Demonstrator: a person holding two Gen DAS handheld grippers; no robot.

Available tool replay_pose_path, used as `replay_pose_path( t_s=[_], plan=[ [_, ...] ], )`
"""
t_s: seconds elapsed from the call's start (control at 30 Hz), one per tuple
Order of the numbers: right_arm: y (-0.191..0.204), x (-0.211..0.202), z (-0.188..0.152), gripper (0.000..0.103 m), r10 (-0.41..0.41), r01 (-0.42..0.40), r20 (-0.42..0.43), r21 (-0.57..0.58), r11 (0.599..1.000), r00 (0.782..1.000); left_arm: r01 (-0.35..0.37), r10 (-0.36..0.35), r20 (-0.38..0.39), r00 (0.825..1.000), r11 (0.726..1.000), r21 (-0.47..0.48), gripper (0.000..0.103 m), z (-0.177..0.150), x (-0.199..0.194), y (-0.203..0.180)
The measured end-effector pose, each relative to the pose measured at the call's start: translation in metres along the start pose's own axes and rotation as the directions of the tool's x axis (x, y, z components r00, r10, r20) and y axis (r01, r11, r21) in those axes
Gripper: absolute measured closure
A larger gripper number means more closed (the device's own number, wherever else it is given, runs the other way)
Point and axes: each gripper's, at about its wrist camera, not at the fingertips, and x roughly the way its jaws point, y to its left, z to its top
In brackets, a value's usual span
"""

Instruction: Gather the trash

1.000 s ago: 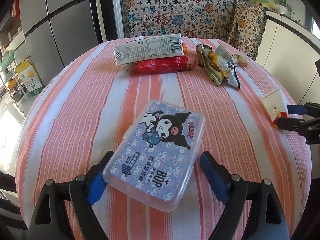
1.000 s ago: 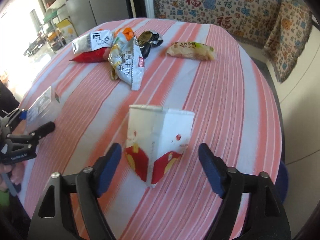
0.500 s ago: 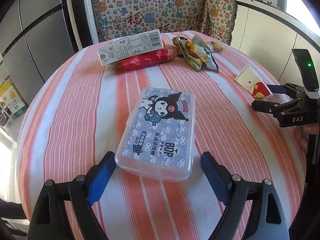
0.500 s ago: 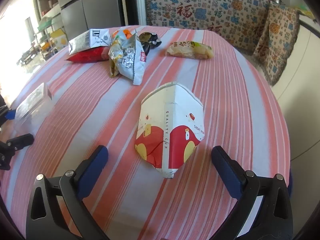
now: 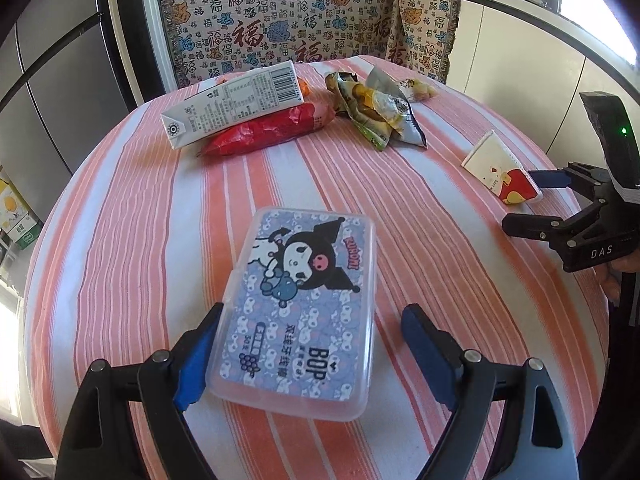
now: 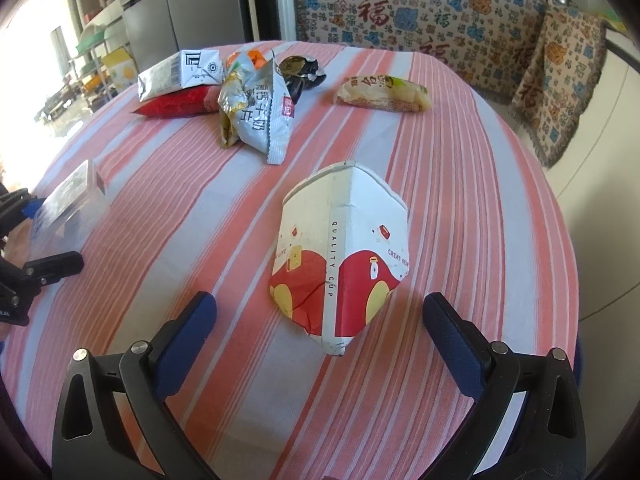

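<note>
A clear plastic box (image 5: pixel 300 308) with a cartoon label lies on the striped table between the fingers of my open left gripper (image 5: pixel 312 356); the left finger is close to or touching its edge. A crushed paper cup (image 6: pixel 340 256), white and red, lies flat between the fingers of my open right gripper (image 6: pixel 320 332), untouched. Farther back lie a milk carton (image 5: pixel 236 108), a red wrapper (image 5: pixel 268 132), crumpled snack bags (image 5: pixel 376 112) and a wrapped bun (image 6: pixel 384 94). The cup (image 5: pixel 500 172) and right gripper (image 5: pixel 544 204) show in the left wrist view.
The round table (image 5: pixel 132 240) has a pink and white striped cloth. A patterned cloth-covered sofa (image 5: pixel 304 20) stands behind it, a grey fridge (image 5: pixel 52 80) at the left, white cabinets (image 5: pixel 532 60) at the right. The table edge drops off close behind both grippers.
Both grippers have shifted and steadied around their objects; the left view swung so the box sits squarer between the fingers. The right gripper, which widened earlier, frames the flattened cup.
</note>
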Motion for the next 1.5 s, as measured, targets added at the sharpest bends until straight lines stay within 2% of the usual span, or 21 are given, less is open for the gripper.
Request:
replay_pose_path(
  t_s=[0.17, 0.23, 0.27, 0.3, 0.37, 0.43, 0.47, 0.57, 0.7, 0.93, 1.1, 1.17, 1.3, 1.4, 1.5],
  plan=[
    [-0.008, 0.001, 0.021, 0.001, 0.02, -0.019, -0.034, 0.035, 0.999, 0.999, 0.005, -0.005, -0.003, 1.0, 1.0, 0.004, 0.015, 0.007, 0.004, -0.001],
    [-0.009, 0.009, 0.026, 0.003, 0.021, -0.019, -0.063, 0.041, 0.999, 0.998, 0.002, -0.002, -0.001, 1.0, 1.0, 0.0, 0.026, 0.008, 0.003, -0.001],
    [-0.01, 0.013, 0.027, 0.013, 0.029, -0.025, -0.079, 0.045, 0.999, 0.996, -0.001, 0.001, 0.005, 1.0, 1.0, -0.001, 0.041, 0.009, 0.002, -0.001],
    [-0.01, 0.011, 0.028, 0.017, 0.001, 0.001, -0.067, 0.031, 1.0, 0.998, 0.003, -0.003, 0.005, 1.0, 1.0, -0.004, 0.04, 0.009, 0.001, -0.001],
    [-0.013, 0.006, 0.031, 0.059, 0.016, -0.014, -0.06, 0.041, 0.999, 0.998, 0.001, -0.001, 0.004, 1.0, 1.0, -0.024, 0.041, 0.01, 0.001, 0.001],
    [-0.018, 0.003, 0.033, 0.074, 0.044, -0.04, -0.067, 0.056, 0.998, 0.997, -0.008, 0.009, 0.009, 1.0, 0.999, -0.038, 0.041, 0.008, 0.0, 0.0],
    [-0.019, 0.001, 0.032, 0.077, 0.051, -0.048, -0.064, 0.055, 0.997, 0.997, -0.011, 0.012, 0.014, 1.0, 0.999, -0.045, 0.041, 0.007, -0.001, 0.0],
    [-0.027, -0.005, 0.032, 0.08, 0.115, -0.109, -0.062, 0.096, 0.989, 0.991, 0.001, 0.001, 0.017, 1.0, 0.995, -0.099, 0.041, 0.005, -0.004, 0.001],
    [-0.045, -0.029, 0.031, 0.08, 0.172, -0.168, -0.016, 0.134, 0.977, 0.985, 0.023, -0.019, 0.032, 0.999, 0.99, -0.137, 0.041, 0.009, -0.013, -0.006],
    [-0.077, -0.053, 0.025, 0.08, 0.216, -0.215, 0.015, 0.177, 0.96, 0.976, 0.074, -0.068, 0.058, 0.996, 0.991, -0.109, 0.041, 0.036, -0.016, -0.047],
    [-0.116, -0.072, 0.014, 0.08, 0.192, -0.2, 0.057, 0.228, 0.953, 0.98, 0.133, -0.129, 0.068, 0.989, 0.99, -0.056, 0.041, 0.061, -0.01, -0.099],
    [-0.141, -0.083, 0.005, 0.08, 0.165, -0.177, 0.067, 0.257, 0.95, 0.984, 0.168, -0.165, 0.062, 0.984, 0.985, -0.038, 0.041, 0.072, -0.006, -0.123],
    [-0.209, -0.104, -0.027, 0.08, 0.04, -0.056, 0.057, 0.325, 0.944, 0.998, 0.241, -0.243, 0.056, 0.968, 0.969, 0.049, 0.041, 0.099, 0.002, -0.189],
    [-0.266, -0.112, -0.056, 0.08, -0.041, 0.032, 0.015, 0.385, 0.922, 0.999, 0.319, -0.322, 0.031, 0.946, 0.944, 0.09, 0.041, 0.122, 0.016, -0.244],
    [-0.314, -0.109, -0.087, 0.079, -0.091, 0.099, -0.04, 0.433, 0.896, 0.995, 0.359, -0.365, 0.011, 0.931, 0.921, 0.148, 0.041, 0.141, 0.031, -0.301]
  ],
)
